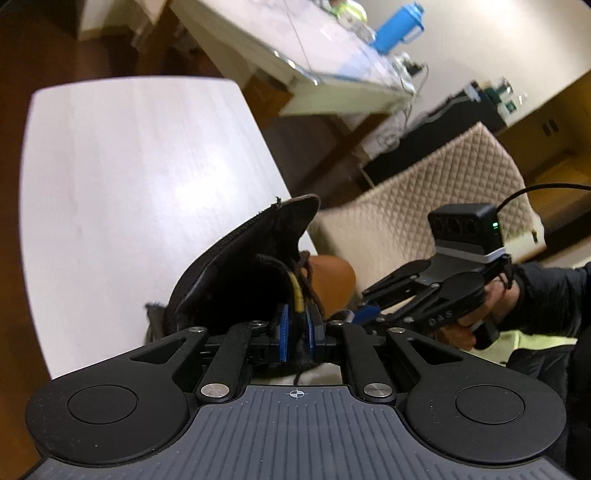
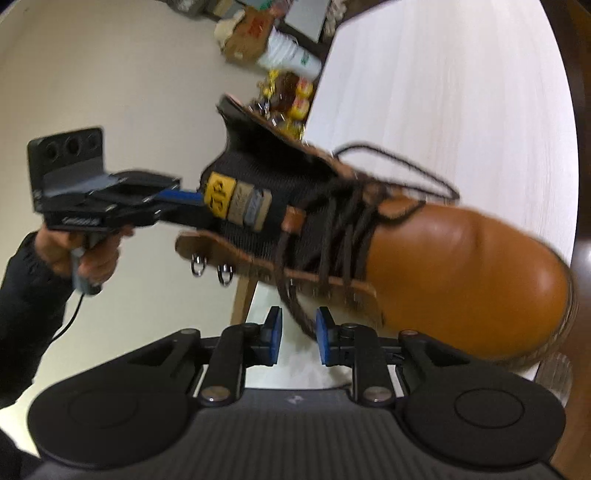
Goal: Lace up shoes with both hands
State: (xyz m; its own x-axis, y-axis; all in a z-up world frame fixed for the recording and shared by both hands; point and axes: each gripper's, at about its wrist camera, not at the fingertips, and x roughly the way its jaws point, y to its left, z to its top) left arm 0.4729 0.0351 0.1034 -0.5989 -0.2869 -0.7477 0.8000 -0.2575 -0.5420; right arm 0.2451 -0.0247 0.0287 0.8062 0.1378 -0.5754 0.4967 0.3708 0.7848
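The tan leather boot (image 2: 461,266), bulky and stiff, hangs over the white table's edge (image 2: 480,92) by its soft black tongue (image 2: 255,184), pinched in the left gripper (image 1: 295,332), while the right gripper (image 2: 298,341) gapes around a limp brown lace (image 2: 295,306), the better hold.

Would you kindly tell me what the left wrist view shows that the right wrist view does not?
Only the left wrist view shows the blue bottle and the quilted chair. Only the right wrist view shows the boot's tan toe in full, its brown laces, one passing between the open right tongs, and the metal lace hooks. Both show the boot's black tongue pinched by the left tongs, and the white table.
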